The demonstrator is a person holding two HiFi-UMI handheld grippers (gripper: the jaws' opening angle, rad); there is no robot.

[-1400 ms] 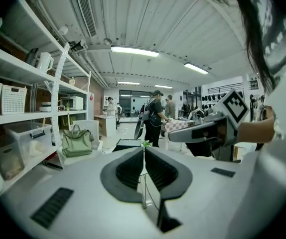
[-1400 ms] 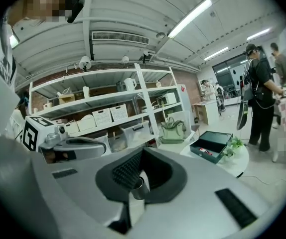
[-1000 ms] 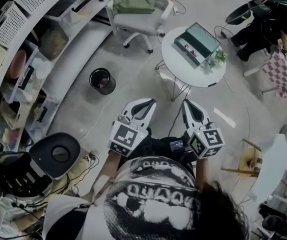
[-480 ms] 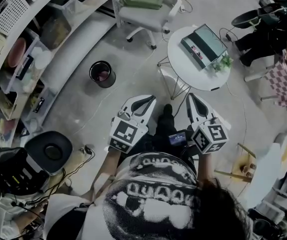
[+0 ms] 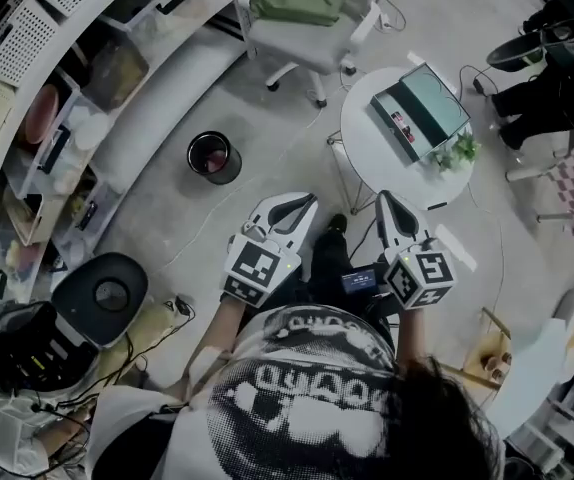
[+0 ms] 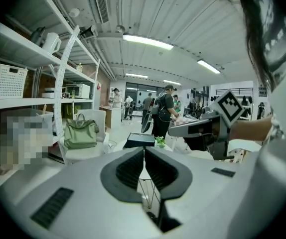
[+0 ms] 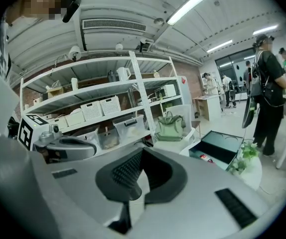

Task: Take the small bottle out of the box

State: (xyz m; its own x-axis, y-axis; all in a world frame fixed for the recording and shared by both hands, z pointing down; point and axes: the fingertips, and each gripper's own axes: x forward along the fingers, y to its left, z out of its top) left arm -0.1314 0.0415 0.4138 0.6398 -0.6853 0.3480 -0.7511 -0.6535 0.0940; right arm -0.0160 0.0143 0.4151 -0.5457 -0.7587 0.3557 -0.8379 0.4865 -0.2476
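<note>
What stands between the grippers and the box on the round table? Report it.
Nothing visible. Bare floor lies between the left gripper, the right gripper and the round table. The box lies uncovered on top; a small plant stands at one corner, beside the reach, not across it.

Ahead of the right tool [image 7: 140, 152], the open box [image 7: 217, 146] on the round bench [image 5: 367, 140] holds a small red and white thing [image 7: 206, 158], too small to say what it is. The hands that carry the right tool and the left tool [image 5: 300, 203] are hidden under them. Left of the left tool, the shelves [image 5: 167, 98] are cut by the picture edge, and their contents are too small to name
</note>
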